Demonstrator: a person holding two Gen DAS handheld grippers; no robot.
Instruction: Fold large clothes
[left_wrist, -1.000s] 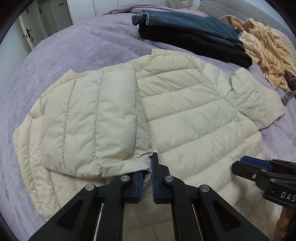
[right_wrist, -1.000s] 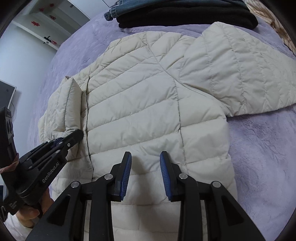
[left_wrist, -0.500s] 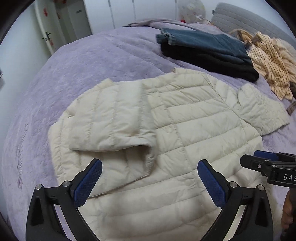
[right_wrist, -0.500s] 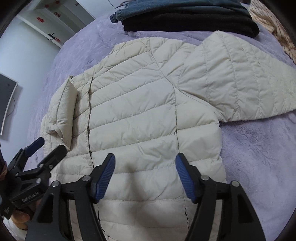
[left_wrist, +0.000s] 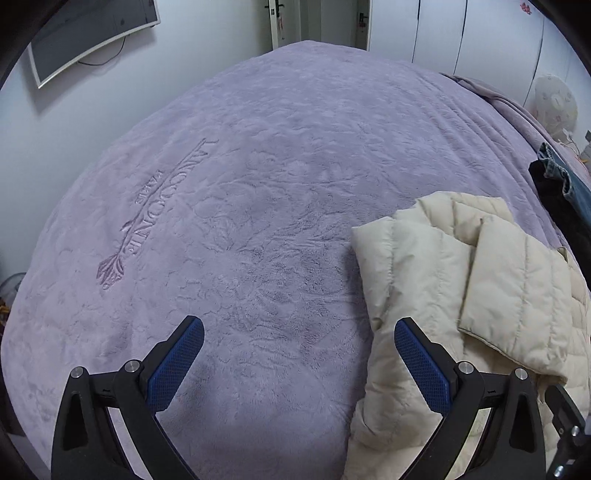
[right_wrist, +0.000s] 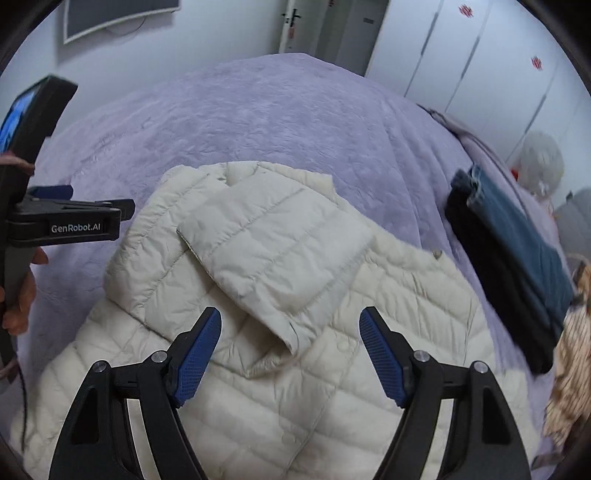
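Where jacket (right_wrist: 280, 295) lies: purple bedspread (left_wrist: 258, 184).

Both tongs (left_wrist: 299, 363) (right_wrist: 290, 356) agape, empty

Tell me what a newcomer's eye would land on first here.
The cream puffer jacket lies spread on the purple bedspread, one sleeve folded across its body. The open right gripper hovers right over that sleeve, while the open left gripper sits at the jacket's edge, mostly over bare bedspread. A stack of dark folded clothes lies to the right.
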